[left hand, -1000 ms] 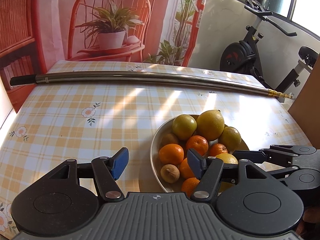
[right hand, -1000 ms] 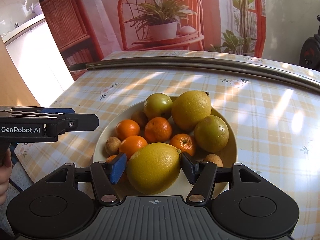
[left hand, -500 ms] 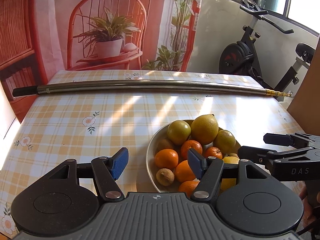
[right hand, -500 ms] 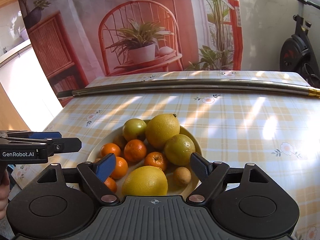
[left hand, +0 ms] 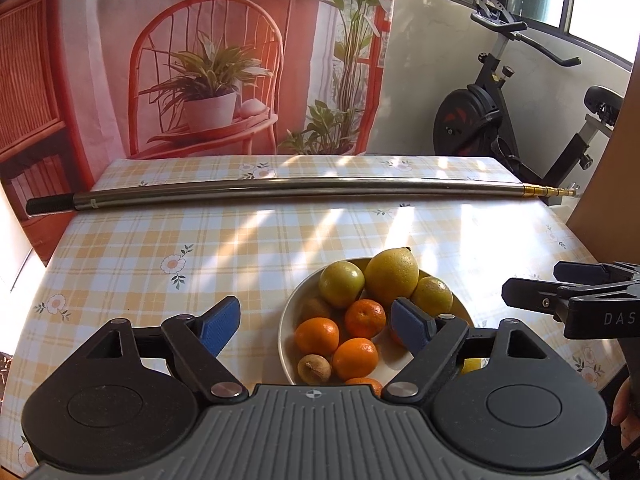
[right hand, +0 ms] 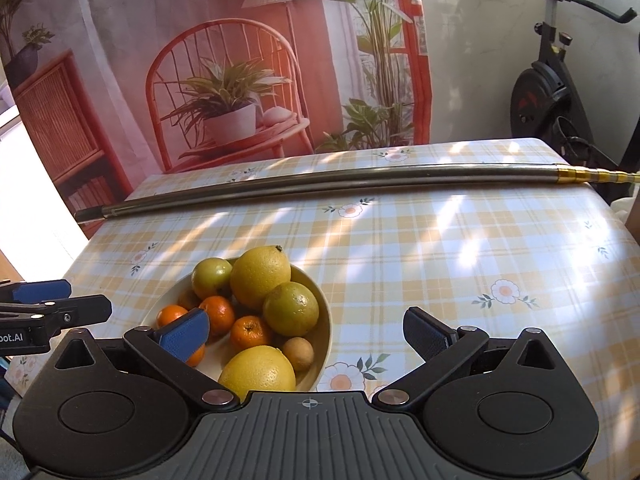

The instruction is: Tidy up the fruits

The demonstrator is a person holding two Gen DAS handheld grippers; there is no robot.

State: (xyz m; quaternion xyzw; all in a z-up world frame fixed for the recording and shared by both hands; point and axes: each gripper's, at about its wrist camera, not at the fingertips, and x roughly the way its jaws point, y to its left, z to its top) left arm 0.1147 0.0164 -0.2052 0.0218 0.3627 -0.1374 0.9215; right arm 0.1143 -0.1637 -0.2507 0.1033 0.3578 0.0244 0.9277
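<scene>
A cream bowl (left hand: 283,332) (right hand: 326,322) on the checked tablecloth holds a big lemon (left hand: 391,278) (right hand: 260,278), green citrus (left hand: 341,284) (right hand: 291,309), tangerines (left hand: 317,336) (right hand: 251,332) and small brown fruit (left hand: 314,369) (right hand: 298,354). A large yellow fruit (right hand: 258,372) lies free at the bowl's near rim. My right gripper (right hand: 306,332) hangs above and behind it, its jaws opening wide with nothing pressed between them. My left gripper (left hand: 316,320) hovers over the bowl's left side, its jaws also opening and gripping nothing. Each gripper shows at the edge of the other's view.
A long metal pole (left hand: 280,190) (right hand: 328,184) lies across the far side of the table. An exercise bike (left hand: 500,120) stands beyond the right corner, and a printed backdrop (right hand: 224,100) hangs behind. A wooden panel (left hand: 616,168) rises at the right edge.
The right gripper let go of the large yellow fruit, which now rests in the bowl, then pulled back and up. The left gripper also rose and its jaws widened.
</scene>
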